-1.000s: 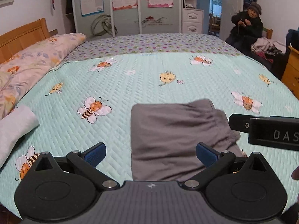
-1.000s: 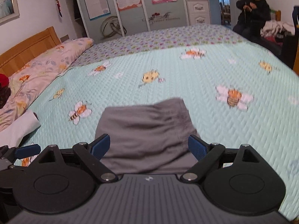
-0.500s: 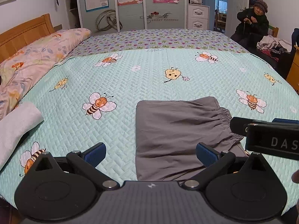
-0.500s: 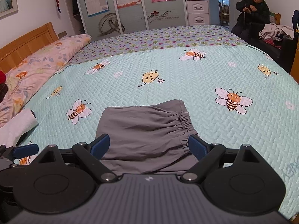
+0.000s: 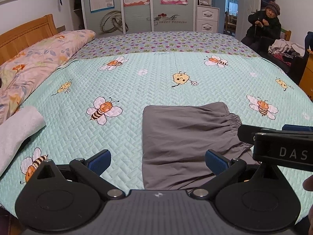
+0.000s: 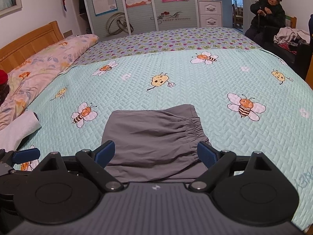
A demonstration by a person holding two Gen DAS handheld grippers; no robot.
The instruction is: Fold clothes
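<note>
Grey shorts (image 5: 187, 137) lie folded flat on the mint bee-print bedspread (image 5: 156, 82), elastic waistband to the right; they also show in the right wrist view (image 6: 154, 135). My left gripper (image 5: 157, 161) is open and empty, held above the near left part of the shorts. My right gripper (image 6: 156, 153) is open and empty above their near edge. The right gripper's body (image 5: 277, 146) shows at the right of the left wrist view. A left fingertip (image 6: 26, 154) shows at the left of the right wrist view.
A folded white cloth (image 5: 17, 129) lies at the bed's left edge near a floral pillow (image 5: 39, 58). A wooden headboard (image 5: 25, 33) is at left, a wardrobe (image 5: 140, 5) behind. A seated person (image 5: 264, 27) and a clothes pile (image 5: 285, 48) are at far right.
Both grippers have risen and pulled back from the shorts. The shorts have settled flat with the waistband showing.
</note>
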